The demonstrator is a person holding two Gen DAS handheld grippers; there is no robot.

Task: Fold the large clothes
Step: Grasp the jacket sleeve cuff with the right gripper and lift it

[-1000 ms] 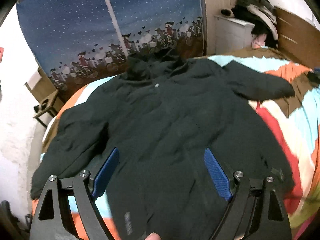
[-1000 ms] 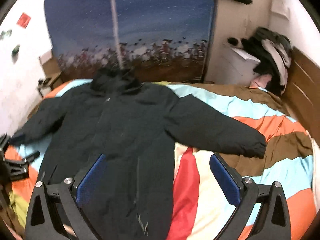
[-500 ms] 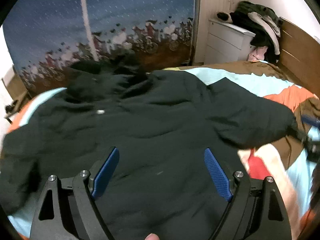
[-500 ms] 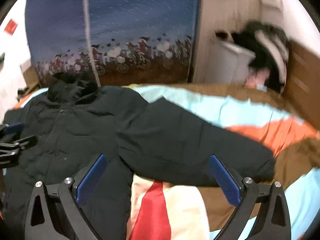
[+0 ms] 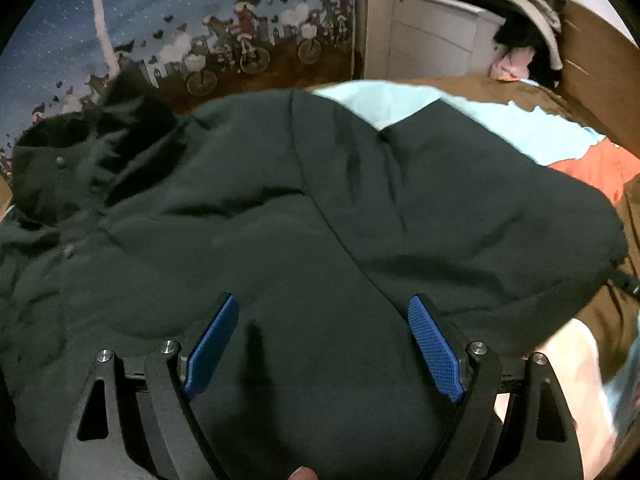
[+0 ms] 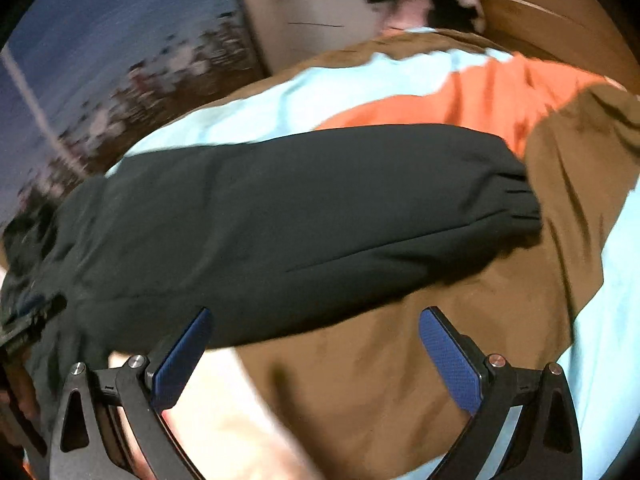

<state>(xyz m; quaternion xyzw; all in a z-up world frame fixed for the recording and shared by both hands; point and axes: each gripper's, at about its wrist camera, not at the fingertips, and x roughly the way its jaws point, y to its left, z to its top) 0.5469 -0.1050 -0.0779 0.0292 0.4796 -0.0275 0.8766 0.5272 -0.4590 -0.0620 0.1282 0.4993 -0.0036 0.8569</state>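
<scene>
Dark green padded fabric, the coat (image 5: 280,220) lay spread on the bed, over a striped cover (image 6: 400,88) of pale blue, orange and brown. Its sleeve (image 6: 320,200) stretched out to the right across the brown stripe, the gathered cuff at its end. Compared with a second earlier, both cameras sat much lower and closer: the coat now filled nearly the whole left view, where before its full outline showed, and the right view had swung from the coat's body onto the sleeve alone. The coat's lower part and other sleeve were cut off, and the hood near the curtain (image 5: 200,20) was dark and hard to read. The right view was smeared, so the dresser (image 6: 320,0) and the clothes piled on it were blurred. The left claw (image 5: 322,308) pointed steeply down over the coat's chest, spread wide and holding nothing. The right claw (image 6: 316,320) pointed down likewise, released, just beside the sleeve's near edge.
</scene>
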